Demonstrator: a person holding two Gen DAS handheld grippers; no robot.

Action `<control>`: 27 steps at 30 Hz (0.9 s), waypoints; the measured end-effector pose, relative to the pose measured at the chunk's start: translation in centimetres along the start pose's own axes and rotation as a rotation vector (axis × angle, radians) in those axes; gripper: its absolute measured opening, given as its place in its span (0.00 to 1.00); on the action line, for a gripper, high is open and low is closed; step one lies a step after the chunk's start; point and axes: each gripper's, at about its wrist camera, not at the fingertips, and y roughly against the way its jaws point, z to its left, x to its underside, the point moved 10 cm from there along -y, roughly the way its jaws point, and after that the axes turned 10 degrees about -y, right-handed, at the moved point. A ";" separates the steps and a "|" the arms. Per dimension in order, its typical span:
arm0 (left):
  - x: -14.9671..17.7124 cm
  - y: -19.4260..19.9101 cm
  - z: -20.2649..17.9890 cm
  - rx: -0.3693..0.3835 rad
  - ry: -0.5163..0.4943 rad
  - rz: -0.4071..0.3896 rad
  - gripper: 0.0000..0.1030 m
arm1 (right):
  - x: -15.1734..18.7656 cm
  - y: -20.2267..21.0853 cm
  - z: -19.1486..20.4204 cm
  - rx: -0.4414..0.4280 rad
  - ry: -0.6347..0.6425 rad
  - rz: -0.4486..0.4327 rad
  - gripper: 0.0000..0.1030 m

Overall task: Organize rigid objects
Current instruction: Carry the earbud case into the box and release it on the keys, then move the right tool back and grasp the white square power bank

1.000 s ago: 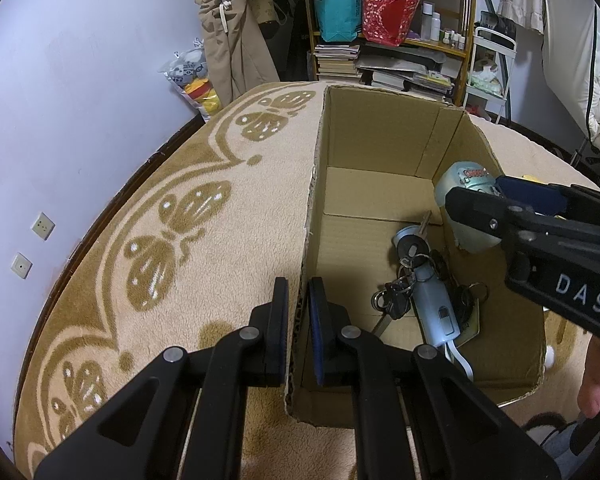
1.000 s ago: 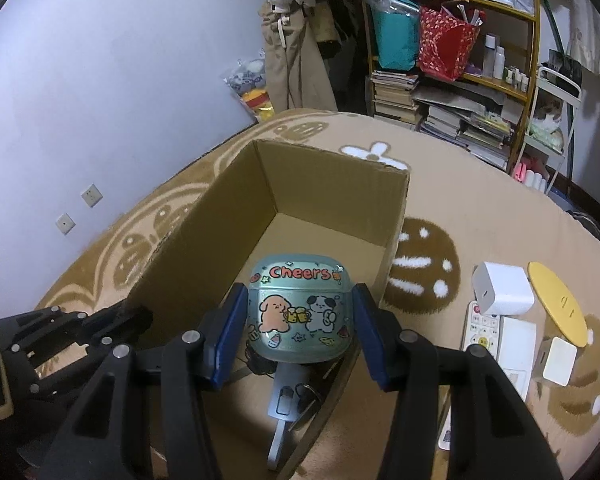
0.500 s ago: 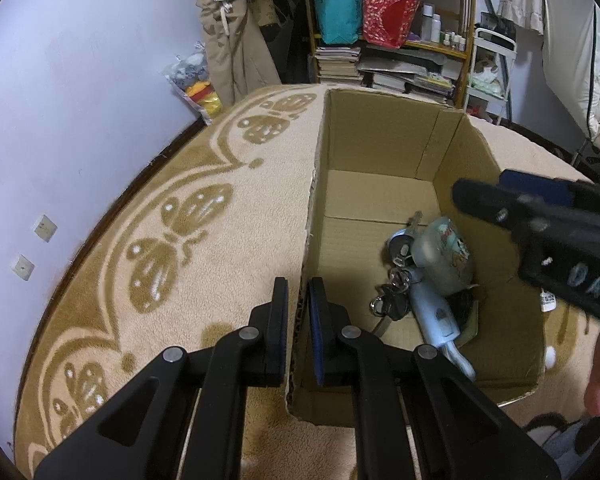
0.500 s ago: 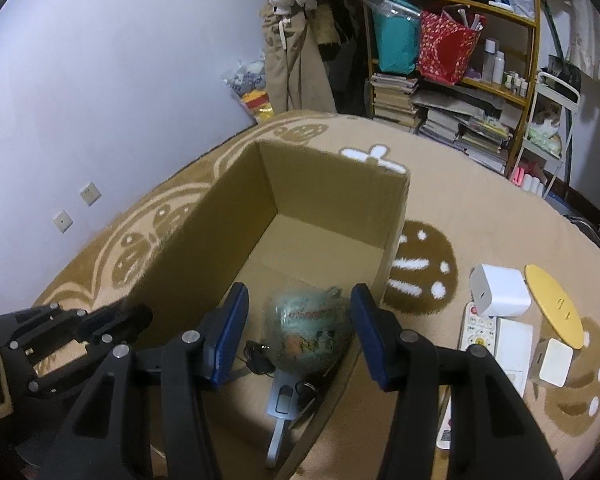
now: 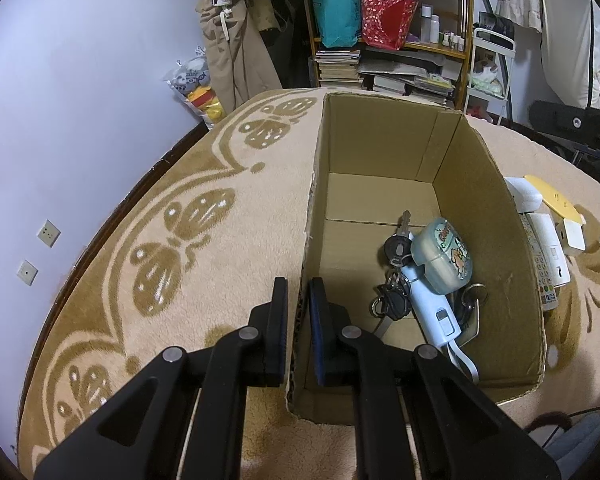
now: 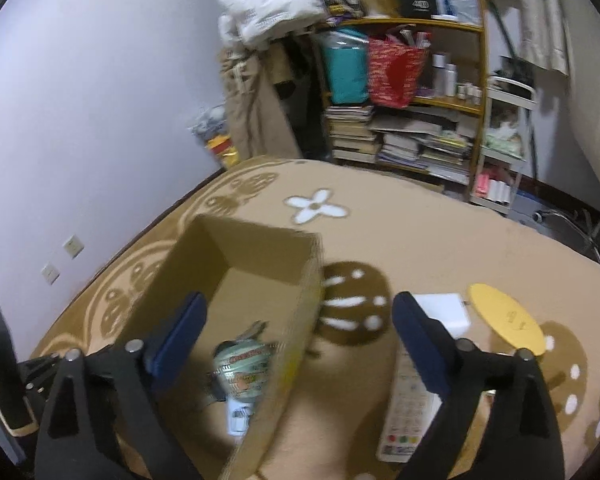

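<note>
Left wrist view is showing the left gripper (image 5: 299, 308) clamping the near wall of the open cardboard box (image 5: 484, 184), one pad outside and one inside. Inside, a rounded mint-green case (image 5: 444, 256) printed with cartoon puppies is lying on its side on top of a bunch of keys (image 5: 396, 276) and a pale blue handheld device (image 5: 432, 312), near the box's right wall. Right wrist view, blurred, is showing the right gripper (image 6: 300, 336) with its jaws opening wide and gripping nothing, hovering above the box's right wall (image 6: 296, 332), with a white remote control (image 6: 408, 412) and a yellow disc (image 6: 504, 320) lying on the patterned carpet (image 6: 420, 240) beside the box.
</note>
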 end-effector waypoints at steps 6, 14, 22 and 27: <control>0.0 0.0 0.0 0.000 0.000 0.000 0.10 | -1.0 -0.4 -5.3 0.090 -0.100 -0.020 0.97; 0.0 0.0 0.0 -0.005 -0.004 0.000 0.10 | -1.3 -0.8 -12.6 0.188 -0.233 -0.044 0.97; 0.1 -0.1 -0.1 -0.009 -0.007 0.003 0.11 | -1.3 -1.6 -16.4 0.242 -0.292 -0.022 0.97; 0.1 -0.1 -0.2 -0.008 -0.006 0.003 0.11 | 0.1 -2.8 -18.0 0.265 -0.318 0.018 0.97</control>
